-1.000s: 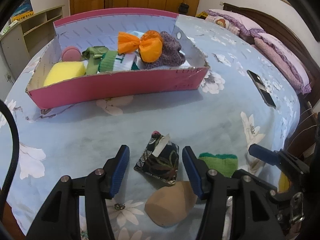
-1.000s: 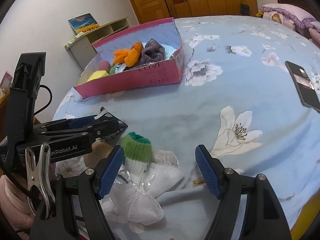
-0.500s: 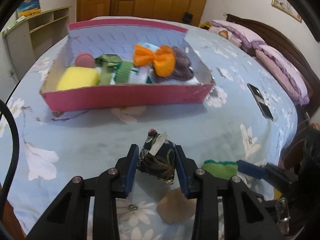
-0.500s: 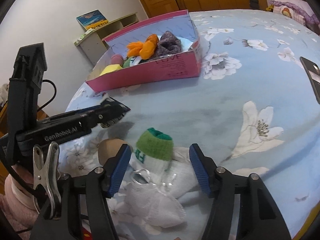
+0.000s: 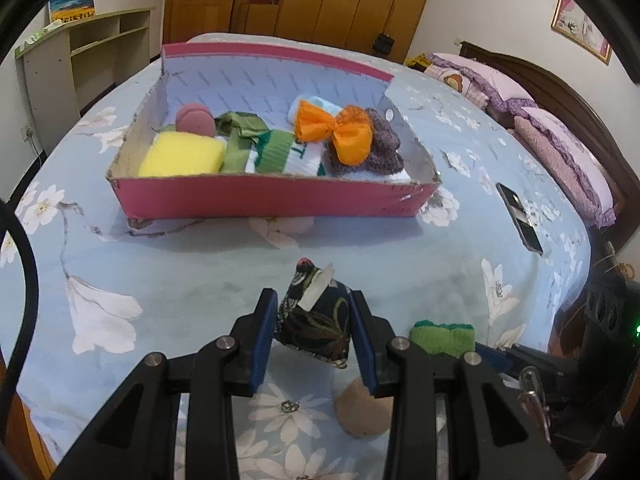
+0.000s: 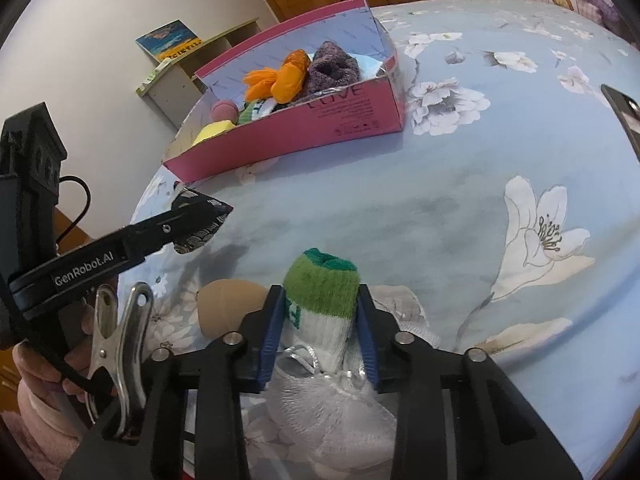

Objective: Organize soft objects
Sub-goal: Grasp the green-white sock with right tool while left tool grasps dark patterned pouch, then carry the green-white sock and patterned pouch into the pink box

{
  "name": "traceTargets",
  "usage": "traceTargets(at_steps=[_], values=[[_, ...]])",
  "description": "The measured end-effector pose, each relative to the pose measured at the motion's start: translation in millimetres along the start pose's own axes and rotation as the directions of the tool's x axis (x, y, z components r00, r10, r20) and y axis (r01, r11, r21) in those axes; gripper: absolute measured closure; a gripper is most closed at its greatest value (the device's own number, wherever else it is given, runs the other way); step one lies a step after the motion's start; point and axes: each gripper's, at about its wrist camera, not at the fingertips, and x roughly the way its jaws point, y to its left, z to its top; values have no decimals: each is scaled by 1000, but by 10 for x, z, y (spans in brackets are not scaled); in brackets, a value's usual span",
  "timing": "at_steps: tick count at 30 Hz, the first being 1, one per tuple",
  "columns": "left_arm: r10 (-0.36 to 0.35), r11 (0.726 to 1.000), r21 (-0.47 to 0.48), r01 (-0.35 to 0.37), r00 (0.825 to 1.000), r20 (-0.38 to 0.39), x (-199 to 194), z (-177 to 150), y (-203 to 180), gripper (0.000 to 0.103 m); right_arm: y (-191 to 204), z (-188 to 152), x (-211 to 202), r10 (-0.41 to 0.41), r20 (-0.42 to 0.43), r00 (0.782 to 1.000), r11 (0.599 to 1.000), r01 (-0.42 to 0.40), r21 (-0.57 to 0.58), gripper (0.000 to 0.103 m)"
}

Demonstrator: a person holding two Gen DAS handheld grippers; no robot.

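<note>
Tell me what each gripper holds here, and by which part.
Left gripper: the dark floral pouch, fingers pressed on its two sides. Right gripper: the white sock, clamped just below its green cuff.

A dark floral fabric pouch (image 5: 316, 322) with a white tag was held clamped between the blue pads of the left gripper (image 5: 316, 336), above the flowered blue bedspread. A white sock with a green cuff (image 6: 322, 300) was pinched upright in the right gripper (image 6: 318, 332), over a white mesh puff (image 6: 332, 412). A tan rounded sponge (image 5: 362, 410) lay just beside them. Farther off, a pink cardboard box (image 5: 272, 200) was filled with a yellow sponge (image 5: 182, 156), a pink puff (image 5: 194, 119), a green ribbon (image 5: 238, 136), a green-banded sock (image 5: 288, 156), an orange bow (image 5: 334, 130) and a purple knit piece (image 5: 380, 148).
</note>
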Motion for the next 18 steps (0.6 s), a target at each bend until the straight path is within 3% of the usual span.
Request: traceTargets(at_steps=[6,18], values=[[19,999,-30,-18,1000,22,-85,-9,106,65,88,4,-83,-5,37,999,1000,6,-21,78],[9,998,-68,-5,998,66,-230,21,244,65,195,135,-313,-11,114,993,997,20,-77,78]])
